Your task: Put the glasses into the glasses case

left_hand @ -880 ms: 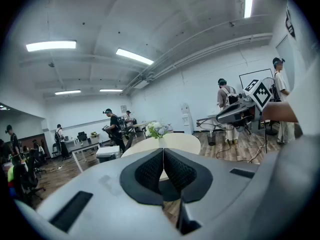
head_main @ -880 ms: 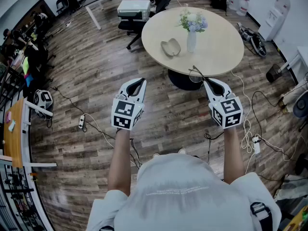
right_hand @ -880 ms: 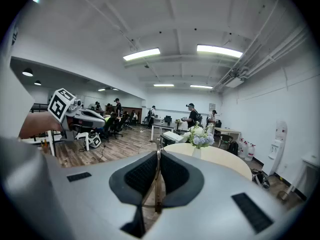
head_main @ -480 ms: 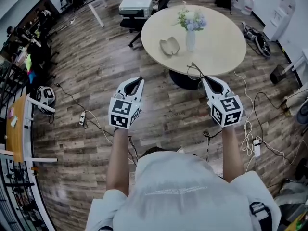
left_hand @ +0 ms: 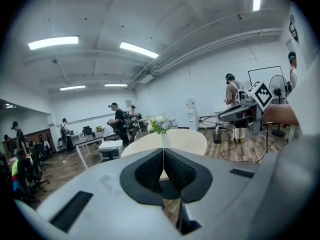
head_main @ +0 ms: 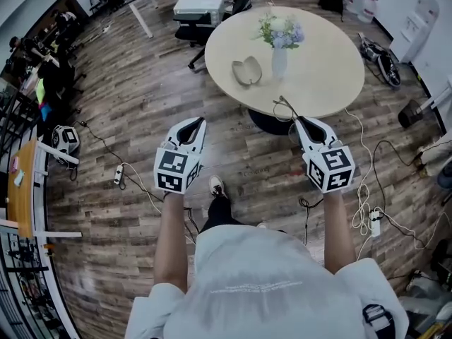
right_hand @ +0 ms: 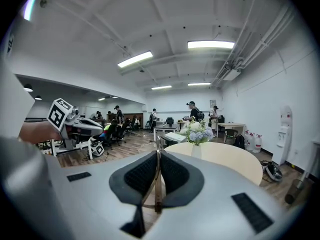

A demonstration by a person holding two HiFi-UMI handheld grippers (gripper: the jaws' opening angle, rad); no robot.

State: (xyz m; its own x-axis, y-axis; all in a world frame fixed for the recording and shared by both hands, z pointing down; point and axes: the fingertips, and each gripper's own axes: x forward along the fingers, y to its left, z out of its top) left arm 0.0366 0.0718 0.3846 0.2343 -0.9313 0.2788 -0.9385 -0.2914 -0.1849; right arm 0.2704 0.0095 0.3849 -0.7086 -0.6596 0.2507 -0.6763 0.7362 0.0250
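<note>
The open beige glasses case (head_main: 247,71) lies on the round cream table (head_main: 318,83), left of a vase of flowers (head_main: 280,51). My right gripper (head_main: 299,121) hangs over the floor just short of the table's near edge, shut on the thin-framed glasses (head_main: 284,107). In the right gripper view a temple of the glasses (right_hand: 157,180) runs down between the pressed pads of my right gripper (right_hand: 159,156). My left gripper (head_main: 199,121) is shut with nothing in it, over the floor left of the table. The left gripper view shows my left gripper (left_hand: 163,153) with its pads together.
Cables and a power strip (head_main: 119,178) lie on the wooden floor. A black office chair carrying a white box (head_main: 197,9) stands behind the table. Desks and several people fill the room's far side (right_hand: 150,119). My shoe (head_main: 216,186) shows between the arms.
The person has stepped toward the table, and a foot now shows below. Both grippers sit slightly lower in the head view and stay shut; the glasses remain in the right one.
</note>
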